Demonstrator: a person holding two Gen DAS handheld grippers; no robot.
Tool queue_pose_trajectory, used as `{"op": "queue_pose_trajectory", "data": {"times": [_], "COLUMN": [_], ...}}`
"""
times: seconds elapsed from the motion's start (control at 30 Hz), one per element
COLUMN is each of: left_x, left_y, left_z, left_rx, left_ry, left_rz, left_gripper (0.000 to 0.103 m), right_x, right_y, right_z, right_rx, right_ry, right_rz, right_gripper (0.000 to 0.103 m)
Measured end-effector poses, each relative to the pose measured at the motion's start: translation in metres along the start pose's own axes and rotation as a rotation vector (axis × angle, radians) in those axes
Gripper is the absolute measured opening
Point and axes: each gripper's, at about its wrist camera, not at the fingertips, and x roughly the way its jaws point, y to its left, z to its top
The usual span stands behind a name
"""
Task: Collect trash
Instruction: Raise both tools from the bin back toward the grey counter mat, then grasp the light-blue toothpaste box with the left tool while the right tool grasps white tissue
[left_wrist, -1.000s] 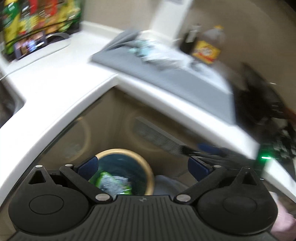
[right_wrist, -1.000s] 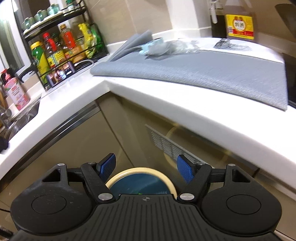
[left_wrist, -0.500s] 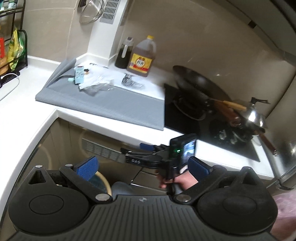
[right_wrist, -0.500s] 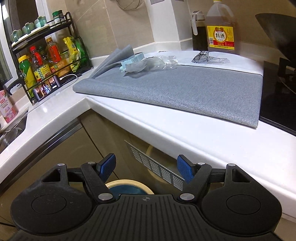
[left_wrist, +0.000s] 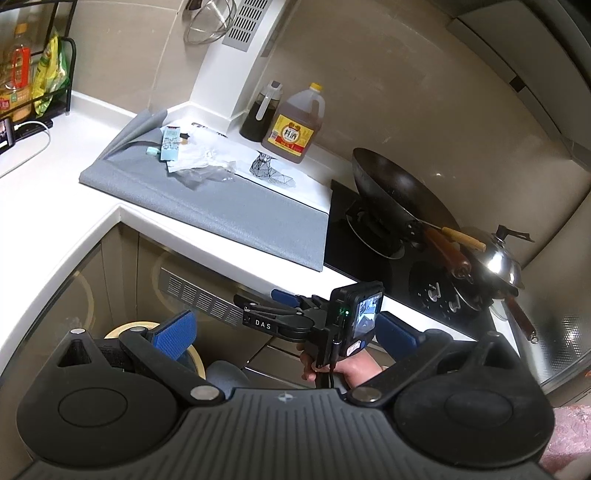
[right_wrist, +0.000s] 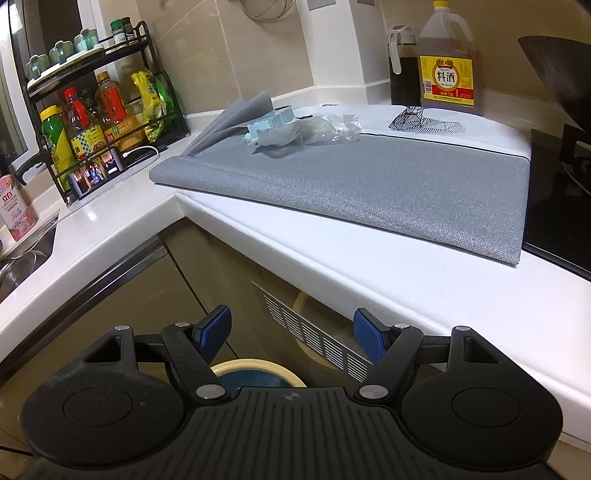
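Two grippers hang in front of the corner of a white counter, both with their blue pads spread apart and nothing between them. Seen from the left wrist, the left gripper frames the right gripper, which a hand holds out level below the counter edge. The right gripper points at the cabinet front with its vent grille. The trash, a crumpled clear plastic wrapper with a pale blue packet touching its left side, lies at the far left of the grey mat on the counter. Down near the floor stands a bin with a cream rim, just beside the cabinet. Far right of the mat are an oil jug and a wok
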Motion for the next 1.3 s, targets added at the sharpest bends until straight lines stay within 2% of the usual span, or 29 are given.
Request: {"op": "queue_pose_trajectory", "data": {"times": [0.4,0.77,0.9,1.07,1.2,1.3], "left_x": [0.003,-0.007,-0.005,0.003,0.017,0.03], "left_y": [0.002,0.005,0.006,0.022,0.043,0.063], "left_z": [0.002,0.0,-0.001,-0.004,-0.006,-0.006], "left_rx": [-0.009,-0.022,-0.013,-0.016,0.006,-0.019], "left_ry": [0.02,-0.042,-0.039,-0.058,-0.05,-0.029], "left_rz": [-0.005,0.025,0.015,0.072,0.183,0.274], "left_gripper": [0.103,0.103,0.103,0.103,0.103,0.103], "right_x": [0.002,0.003,0.002,-0.001,-0.001,0.003], "right_y": [0.004,0.01,0.014,0.018,0.016,0.011], "right_z": [0.001,0.007,0.013,0.029,0.052,0.077], "right_rx": [-0.013,-0.033,-0.044,-0.062,-0.072,-0.07], "right_ry": [0.001,-0.005,-0.015,-0.054,-0.112,-0.189], "right_rz": [0.001,0.007,0.015,0.03,0.039,0.045], "right_gripper": [0.075,0.075,0.075,0.075,0.079,0.083]}}
